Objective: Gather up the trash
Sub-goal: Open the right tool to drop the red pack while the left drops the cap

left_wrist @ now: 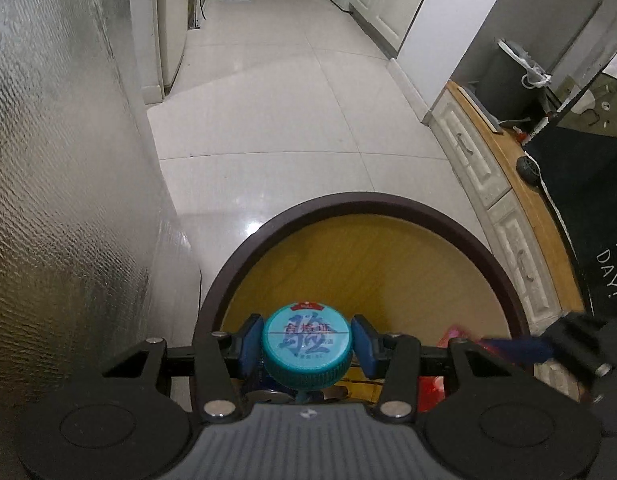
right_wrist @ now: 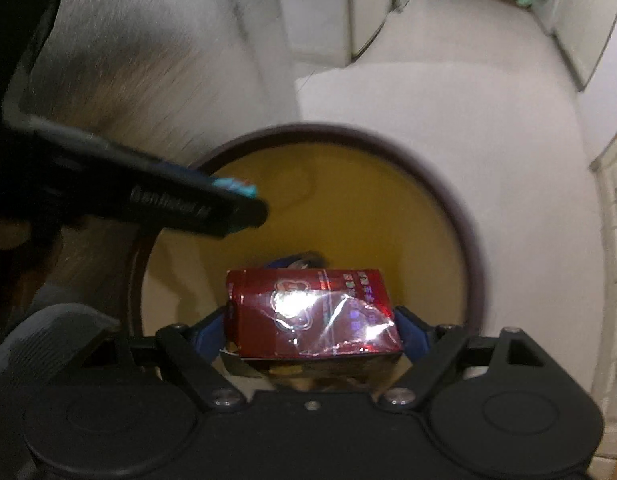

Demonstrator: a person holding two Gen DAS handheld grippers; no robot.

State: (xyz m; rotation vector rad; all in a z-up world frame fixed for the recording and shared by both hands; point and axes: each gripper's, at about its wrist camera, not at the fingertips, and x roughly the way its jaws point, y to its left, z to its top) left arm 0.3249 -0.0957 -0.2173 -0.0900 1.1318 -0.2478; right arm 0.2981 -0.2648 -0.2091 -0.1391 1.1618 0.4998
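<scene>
Item: bottle with a teal cap (left_wrist: 307,344), seated between the blue pads (left_wrist: 250,344) of the left gripper (left_wrist: 307,346), cap toward the camera, jaws narrow and clamped on it.
Item: red foil-wrapped box (right_wrist: 312,312), spanning the right gripper (right_wrist: 312,330), jaws wide, pads pressed to both ends.
Container: round bin (right_wrist: 464,232), dark rim, yellow inner wall, directly beneath both items; a bluish object (right_wrist: 296,261) lies inside, unclear.
Surroundings: white tiled floor (left_wrist: 288,120).
</scene>
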